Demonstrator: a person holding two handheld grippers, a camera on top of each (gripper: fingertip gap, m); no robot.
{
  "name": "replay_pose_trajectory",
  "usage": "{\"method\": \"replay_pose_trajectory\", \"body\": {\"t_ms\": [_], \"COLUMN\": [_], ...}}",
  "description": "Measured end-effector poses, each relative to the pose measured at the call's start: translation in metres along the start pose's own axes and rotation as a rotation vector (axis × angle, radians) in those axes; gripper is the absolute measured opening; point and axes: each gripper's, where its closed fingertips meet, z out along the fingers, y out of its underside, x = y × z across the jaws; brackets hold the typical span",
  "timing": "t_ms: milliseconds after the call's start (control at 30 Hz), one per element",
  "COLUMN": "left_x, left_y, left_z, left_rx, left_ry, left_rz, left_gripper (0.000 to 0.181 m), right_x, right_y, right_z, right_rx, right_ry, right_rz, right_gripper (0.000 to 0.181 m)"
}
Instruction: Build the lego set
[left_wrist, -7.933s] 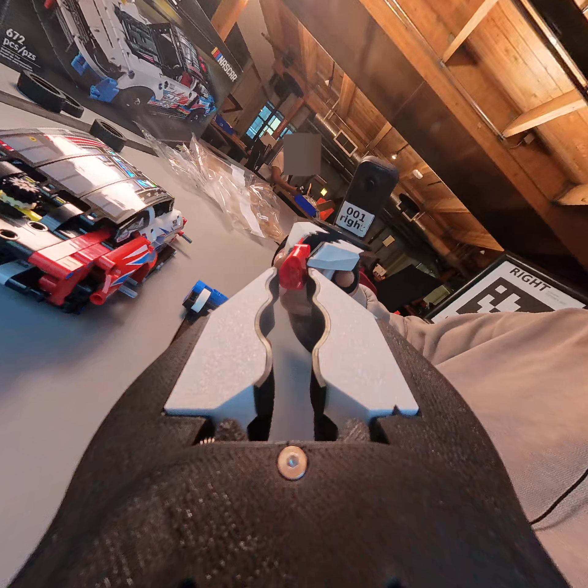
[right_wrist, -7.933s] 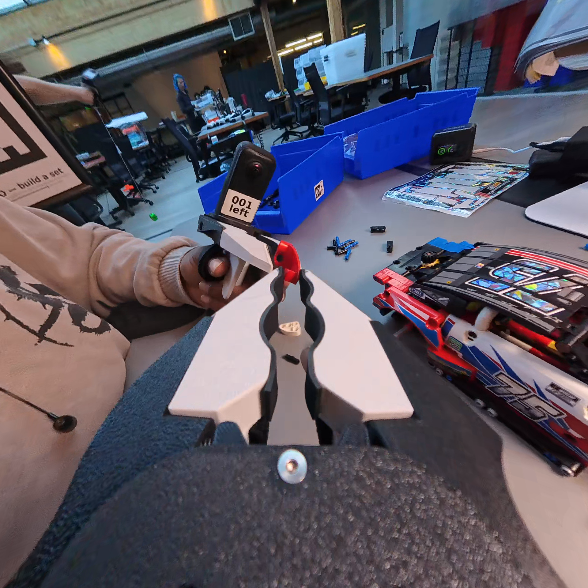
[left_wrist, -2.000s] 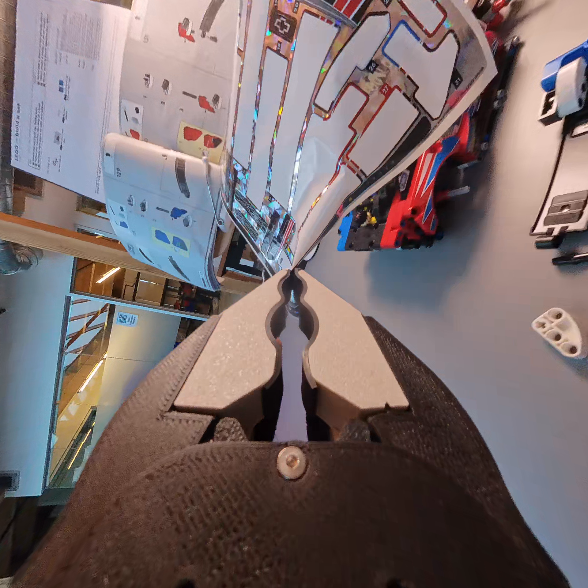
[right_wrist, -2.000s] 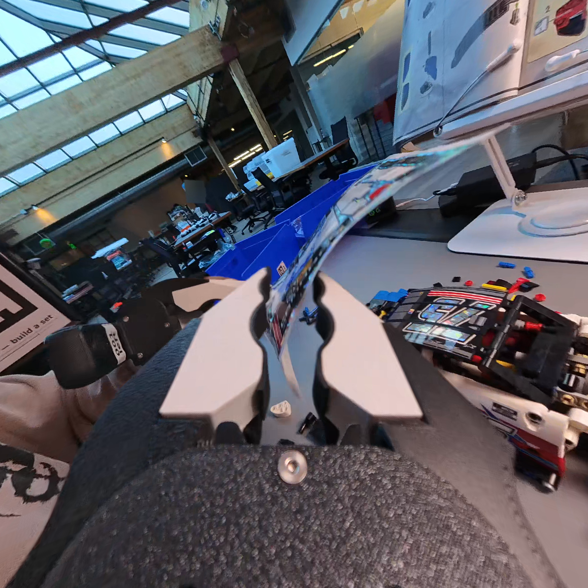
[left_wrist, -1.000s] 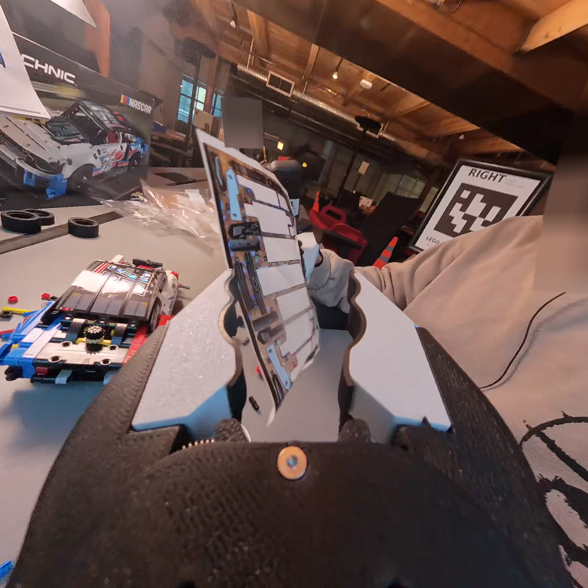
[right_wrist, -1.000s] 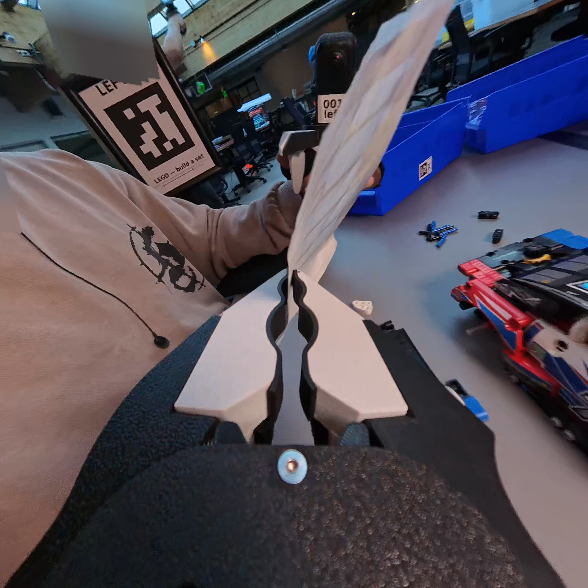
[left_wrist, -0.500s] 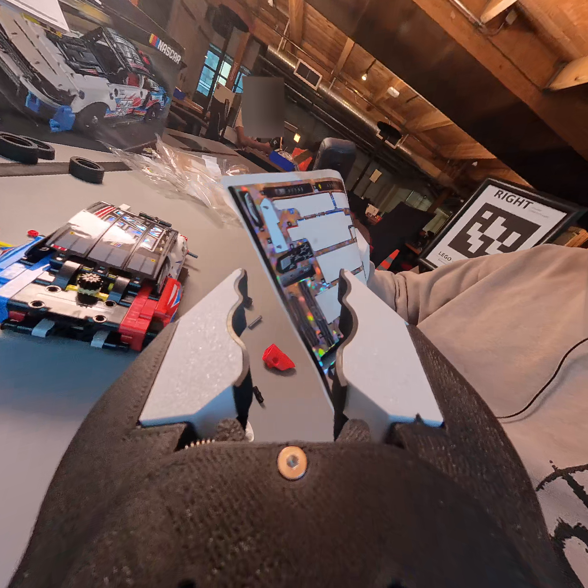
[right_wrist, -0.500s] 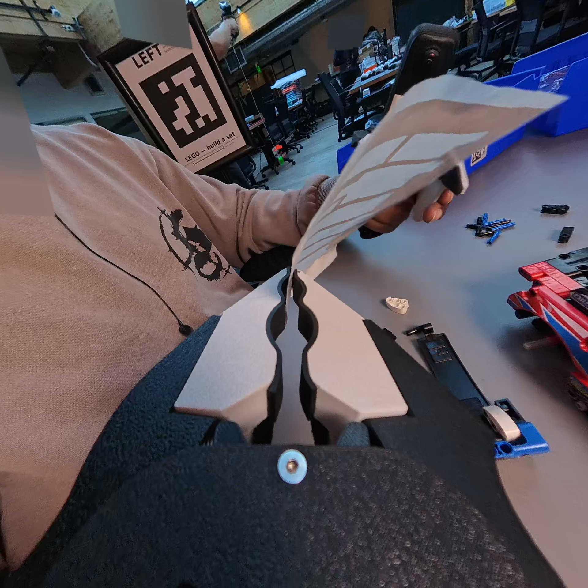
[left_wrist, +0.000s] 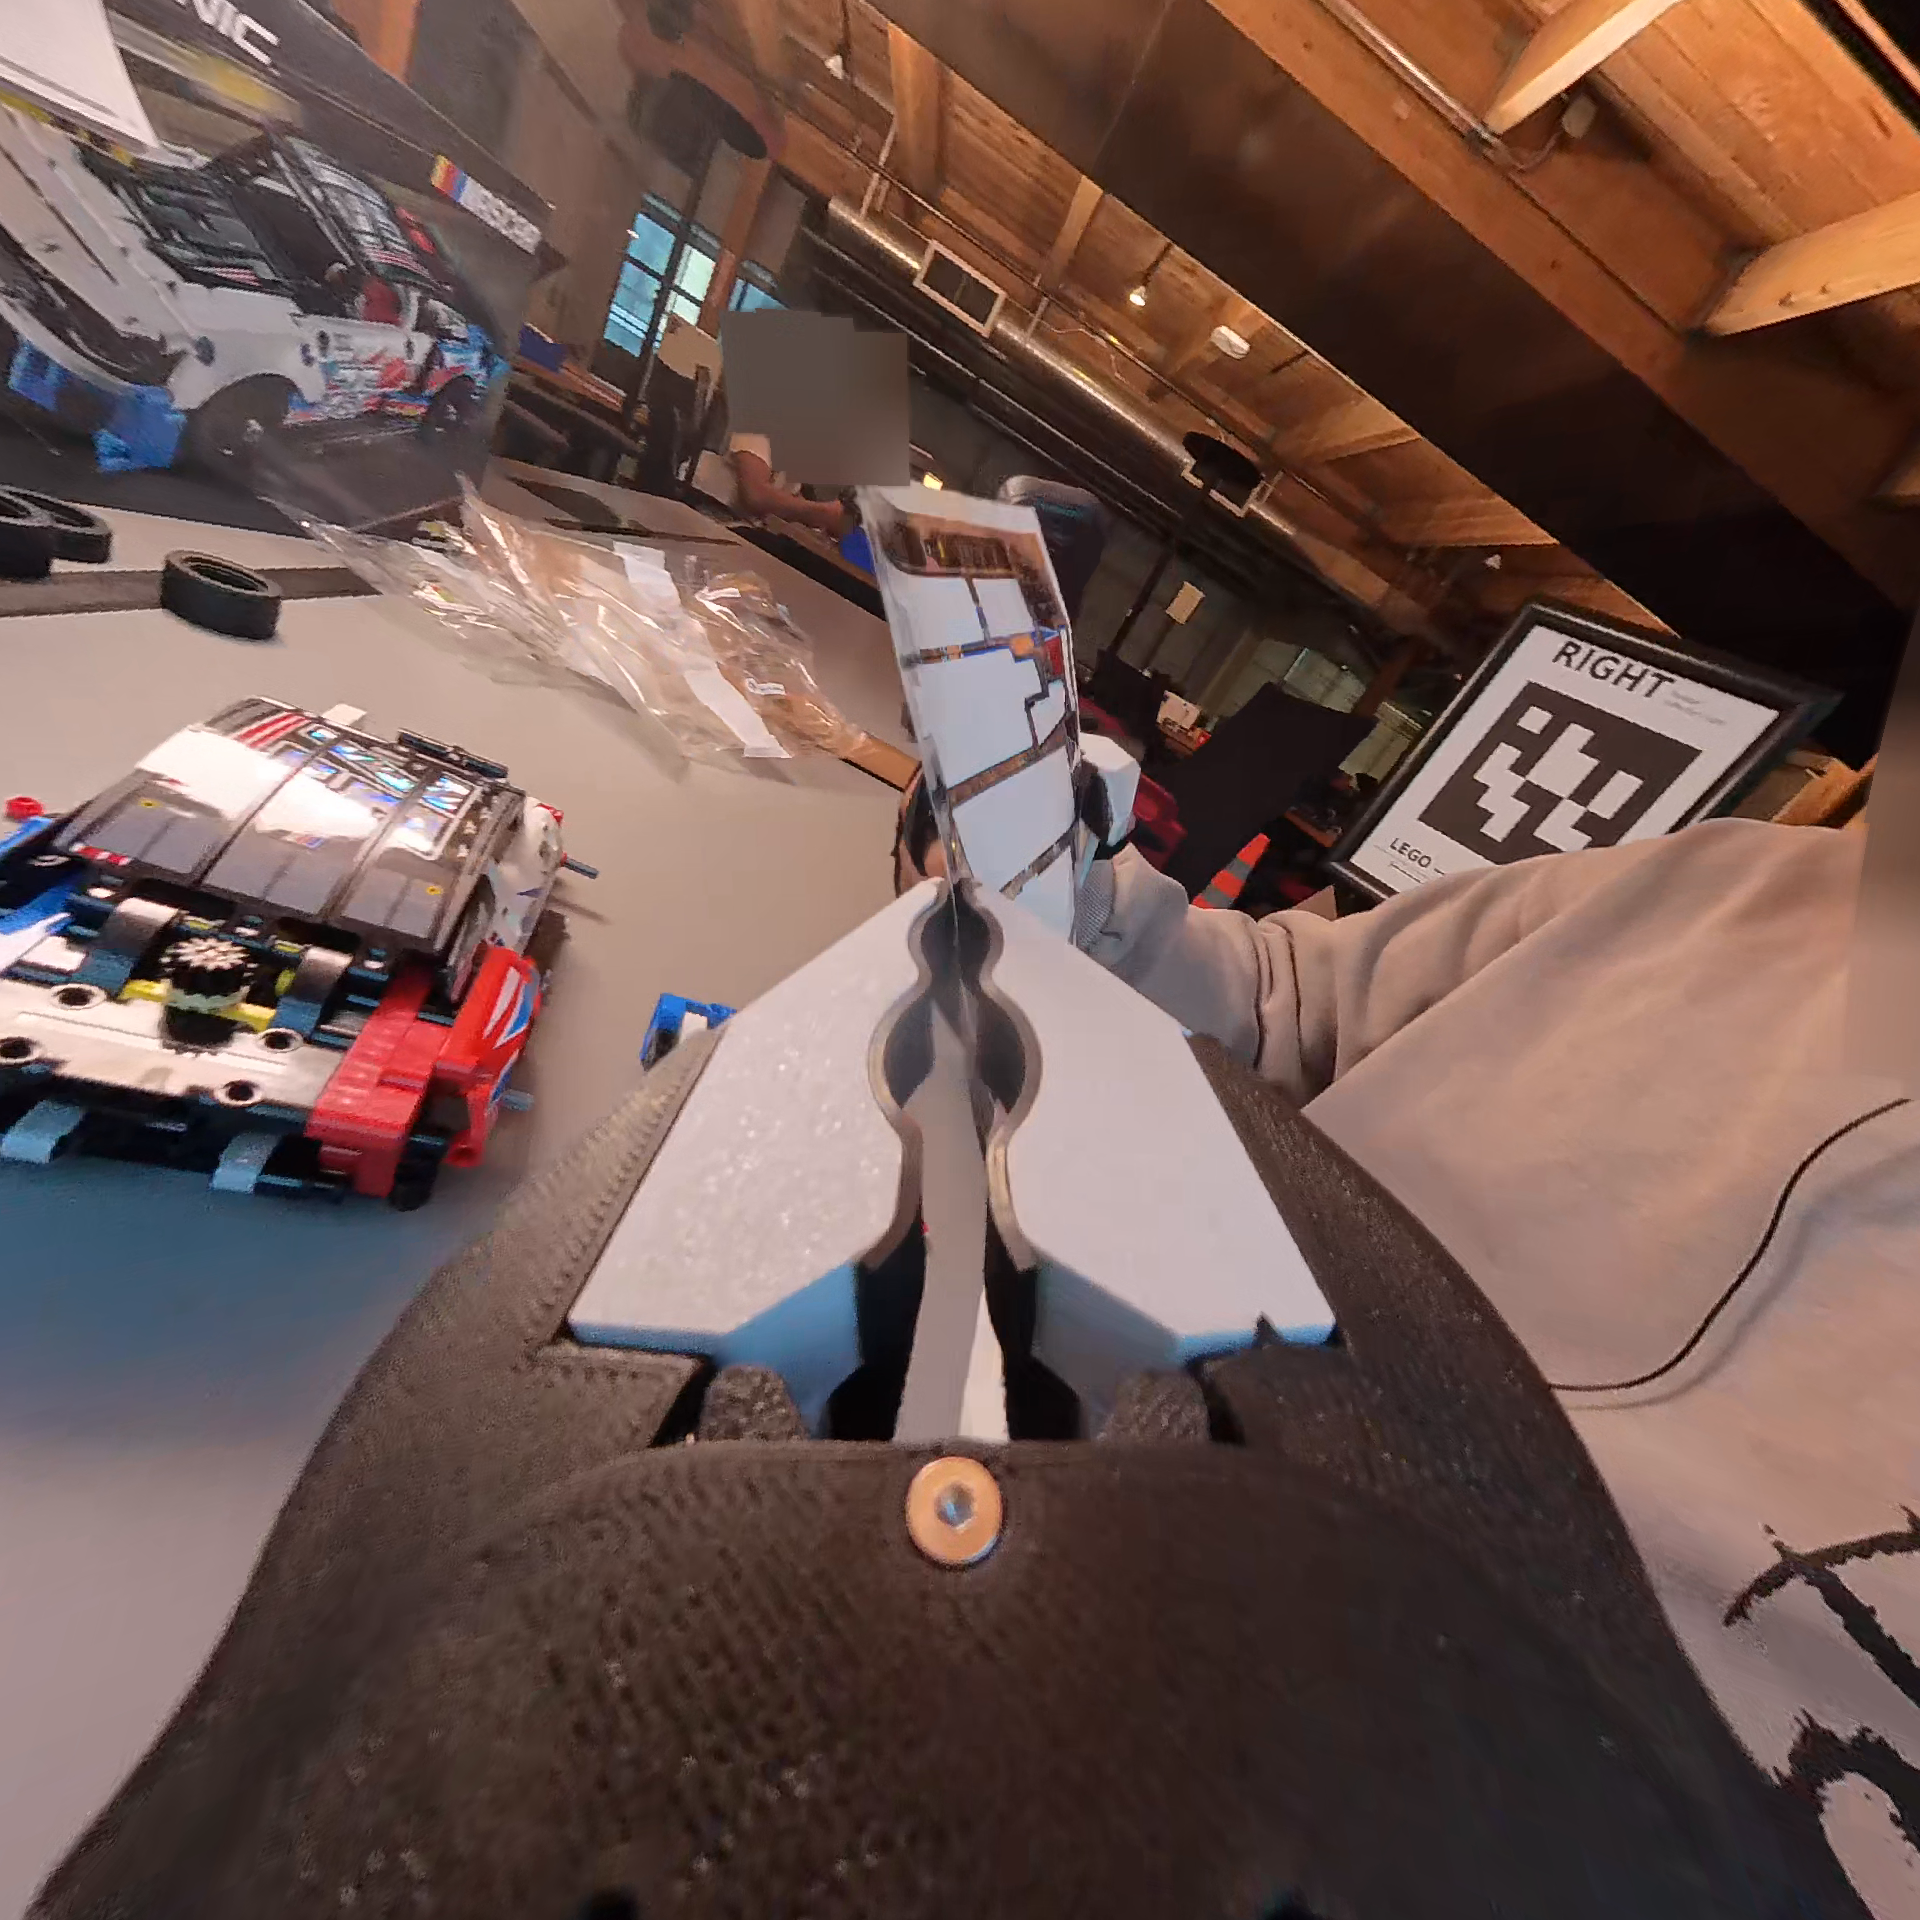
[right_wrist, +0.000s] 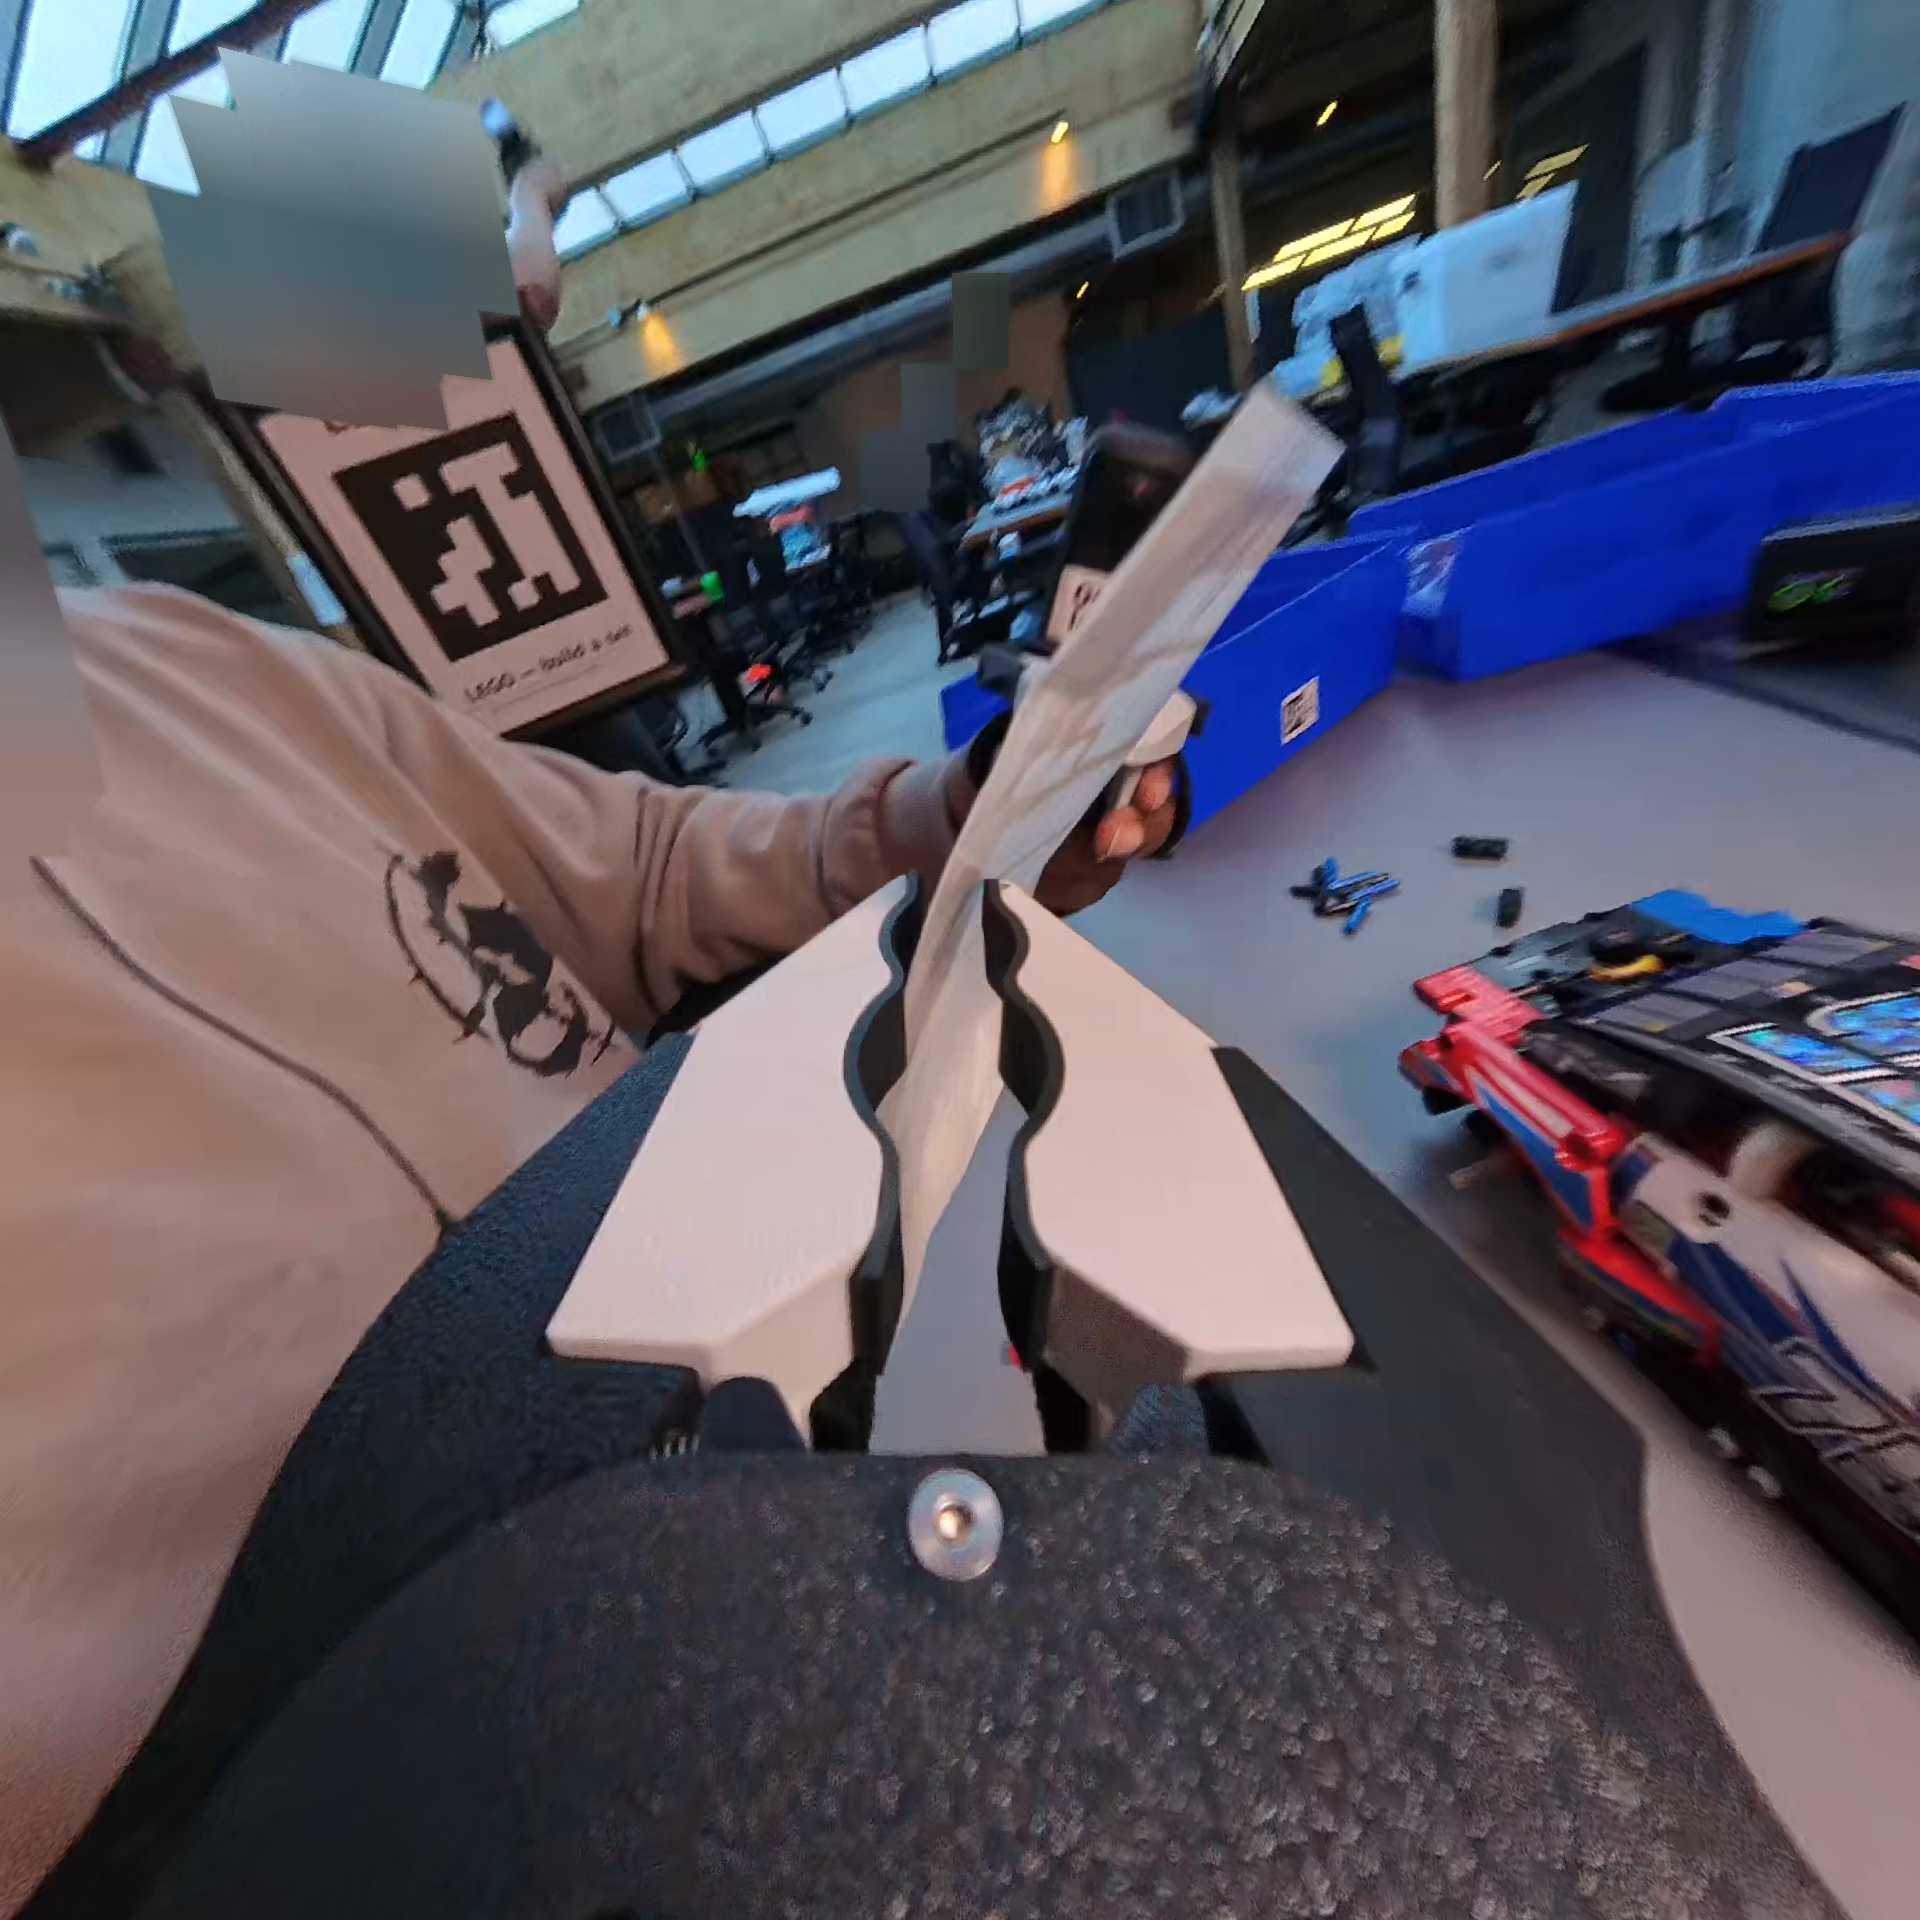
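Since half a second ago, left gripper (left_wrist: 956, 906) has closed onto the glossy holographic sticker sheet (left_wrist: 997, 707), pinching its near edge right of the red, white and black lego car (left_wrist: 270, 935). Right wrist view: right gripper (right_wrist: 948, 902) is slightly parted, sheet loose between its fingers; release fully, avoiding creases
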Motion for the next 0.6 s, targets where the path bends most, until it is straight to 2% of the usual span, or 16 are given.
{"method": "replay_pose_trajectory", "body": {"t_ms": [67, 100, 200, 233, 267, 333, 400, 467, 533, 600], "left_x": [-0.005, -0.007, -0.007, -0.008, -0.01, -0.007, 0.009, 0.033, 0.058, 0.081], "left_y": [-0.001, 0.0, 0.008, 0.01, 0.006, -0.019, -0.048, -0.052, -0.037, -0.023], "left_z": [-0.001, -0.001, 0.006, 0.006, 0.004, -0.007, -0.012, -0.002, 0.016, 0.033], "left_rx": [0.005, 0.001, -0.059, -0.091, -0.114, -0.13, -0.16, -0.285, -0.438, -0.514], "left_ry": [-0.027, -0.046, -0.086, -0.112, -0.154, -0.251, -0.304, -0.25, -0.129, -0.004], "left_rz": [-0.005, 0.0, 0.049, 0.08, 0.128, 0.281, 0.456, 0.527, 0.488, 0.429], "left_gripper": [0.0, 0.0, 0.0, 0.001, 0.014, 0.037, 0.044, 0.044, 0.05, 0.044], "right_x": [0.012, 0.016, 0.021, 0.017, 0.014, 0.005, -0.003, -0.014, -0.023, -0.031], "right_y": [-0.02, -0.026, -0.032, -0.033, -0.033, -0.025, -0.016, -0.014, -0.017, -0.021], "right_z": [-0.01, -0.014, -0.022, -0.023, -0.024, -0.023, -0.019, -0.012, 0.0, 0.011], "right_rx": [0.116, 0.149, 0.154, 0.138, 0.115, 0.006, -0.122, -0.198, -0.254, -0.306], "right_ry": [0.071, 0.097, 0.153, 0.135, 0.122, 0.078, 0.035, -0.019, -0.051, -0.08], "right_rz": [-0.002, 0.0, -0.046, -0.048, -0.048, -0.007, 0.075, 0.103, 0.099, 0.078], "right_gripper": [0.007, 0.0, 0.0, 0.0, 0.0, 0.0, 0.0, 0.0, 0.0, 0.0]}}
